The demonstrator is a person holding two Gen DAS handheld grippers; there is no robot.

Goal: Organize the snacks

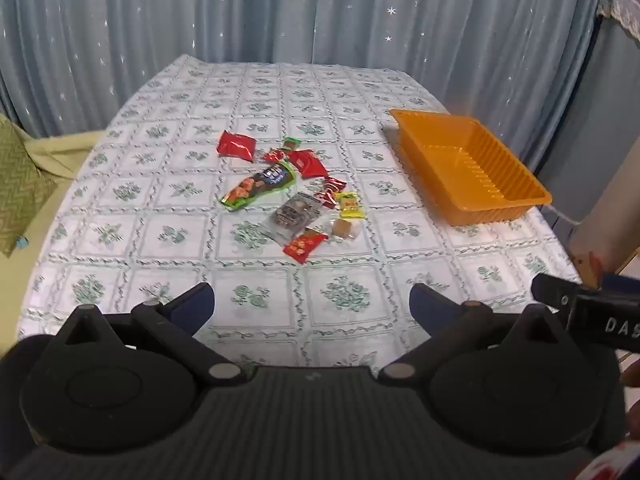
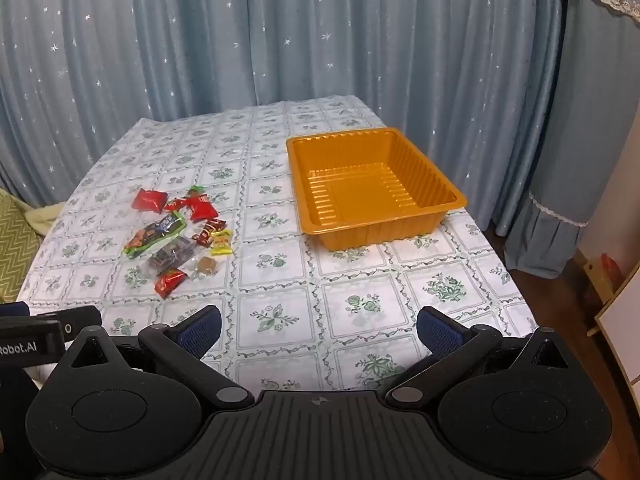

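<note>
The left gripper (image 1: 312, 308) hangs over the near part of the table with its jaws spread wide and nothing between them; the blue pads (image 1: 192, 306) touch only air above the floral tablecloth (image 1: 160, 240). It tilts downward toward the cloth. Ahead of it, slightly left of its centre line, lies the cluster of snacks (image 1: 288, 196), well apart from the fingertips. The longest item there, a green and black packet (image 1: 260, 186), lies with its long axis slanting from near-left to far-right. Beside it, nearer the gripper, a clear packet of dark pieces (image 1: 292, 216) slants the same way, and a small red packet (image 1: 304, 245) is the closest snack to the gripper. A larger red packet (image 1: 237, 146) sits at the far left of the cluster, and a yellow wrapped sweet (image 1: 349, 206) at its right edge.

The right gripper (image 2: 318, 334) also stands fully apart, empty, touching nothing, tilted down at the cloth. Ahead and to its left is the same cluster; straight ahead and a little to its right sits the orange tray (image 2: 440, 184), empty. In this view the tray's corner points toward the gripper; its ribbed walls run away toward the blue star-print curtain (image 2: 320, 40). The tray stands well apart from the snacks, with bare cloth between them.
</note>
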